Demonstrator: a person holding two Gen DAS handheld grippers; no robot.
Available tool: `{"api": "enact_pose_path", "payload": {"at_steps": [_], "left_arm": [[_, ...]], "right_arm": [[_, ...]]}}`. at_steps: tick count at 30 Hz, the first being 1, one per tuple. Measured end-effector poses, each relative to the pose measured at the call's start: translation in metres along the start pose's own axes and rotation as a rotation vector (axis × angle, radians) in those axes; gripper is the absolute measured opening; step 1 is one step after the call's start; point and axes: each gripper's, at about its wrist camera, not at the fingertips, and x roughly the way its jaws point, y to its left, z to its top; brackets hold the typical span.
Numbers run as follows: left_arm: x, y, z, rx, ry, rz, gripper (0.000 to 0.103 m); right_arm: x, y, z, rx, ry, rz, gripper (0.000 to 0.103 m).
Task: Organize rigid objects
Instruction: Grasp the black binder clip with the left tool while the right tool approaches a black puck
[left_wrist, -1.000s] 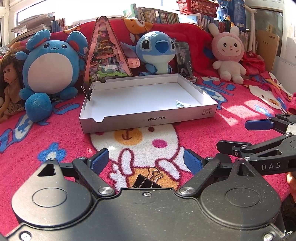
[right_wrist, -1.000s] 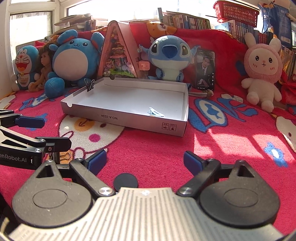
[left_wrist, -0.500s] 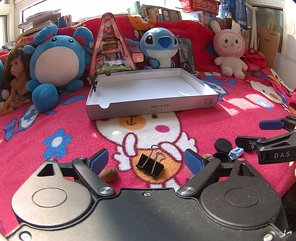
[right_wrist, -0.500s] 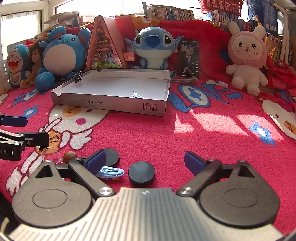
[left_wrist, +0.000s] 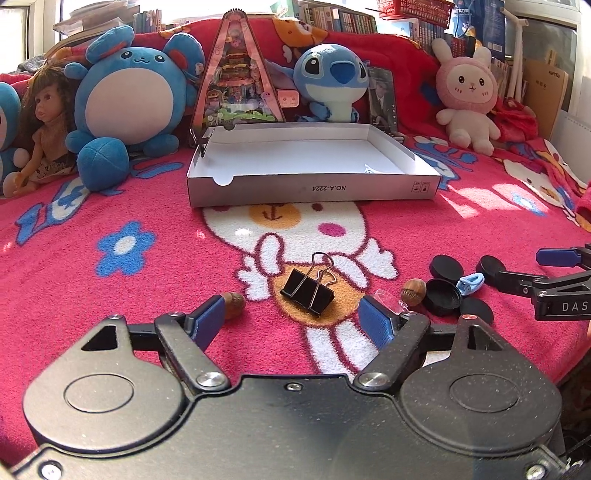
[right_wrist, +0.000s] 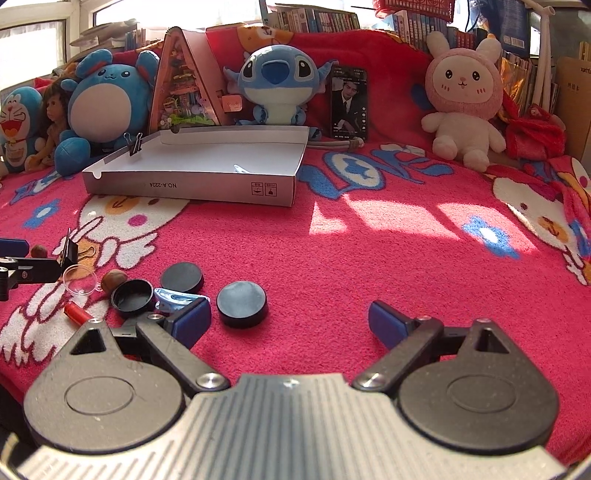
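Note:
A shallow white cardboard box (left_wrist: 314, 188) (right_wrist: 192, 190) lies on the red blanket with a small pale-blue clip (right_wrist: 242, 170) inside. My left gripper (left_wrist: 293, 319) is open and empty, just behind a black binder clip (left_wrist: 307, 291). Two brown nuts (left_wrist: 232, 304) (left_wrist: 413, 291) lie beside its fingers. My right gripper (right_wrist: 290, 323) is open and empty; a black round cap (right_wrist: 242, 302) lies between its fingers, nearer the left one. More black caps (right_wrist: 181, 276) (right_wrist: 132, 295), a blue clip (right_wrist: 173, 297), a clear cup (right_wrist: 79, 280) and a red piece (right_wrist: 75, 313) lie to its left.
Plush toys line the back: a blue round one (left_wrist: 129, 92), Stitch (left_wrist: 330, 81), a pink bunny (left_wrist: 467, 92), plus a doll (left_wrist: 44, 125) and a triangular display case (left_wrist: 238, 77). A second binder clip (right_wrist: 135, 142) grips the box's left wall. Bookshelves stand behind.
Both grippers have pulled back from the box toward the near edge of the blanket, so the binder clip, caps, nuts and blue clip have come into view. Both stay open.

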Motion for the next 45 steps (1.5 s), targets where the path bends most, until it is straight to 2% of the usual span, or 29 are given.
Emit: {"api": "enact_pose_path", "payload": {"at_steps": [7,12,16,22,27,31,36,41,45], "left_arm": [[0.003,0.0,0.001,-0.001,-0.009,0.017,0.067],[0.013,-0.004,0.004,0.047,-0.017,0.051,0.067],[0.015,-0.007,0.007,0.06,-0.025,0.036,0.066],[0.028,-0.013,0.008,0.1,-0.019,0.032,0.05],[0.035,-0.012,0.007,0.09,-0.012,0.045,0.044],[0.04,-0.011,0.01,0.052,-0.019,0.062,0.034],[0.049,0.0,0.017,-0.07,-0.024,0.082,0.034],[0.039,-0.001,0.013,-0.048,-0.033,0.075,0.035],[0.029,-0.002,0.007,-0.025,-0.04,0.072,0.038]], "right_arm": [[0.0,0.003,-0.005,-0.037,-0.003,-0.023,0.092],[0.001,0.006,-0.007,-0.065,-0.009,-0.038,0.084],[0.002,0.009,-0.006,-0.074,-0.016,-0.03,0.078],[0.006,0.014,-0.003,-0.076,-0.025,-0.02,0.072],[0.009,0.015,-0.001,-0.069,-0.029,-0.027,0.069],[0.013,0.013,0.001,-0.049,-0.027,-0.021,0.064],[0.015,0.016,0.003,-0.045,-0.033,-0.014,0.059],[0.017,0.02,0.004,-0.054,-0.038,-0.009,0.057],[0.02,0.02,0.004,-0.039,-0.044,-0.045,0.057]]}}
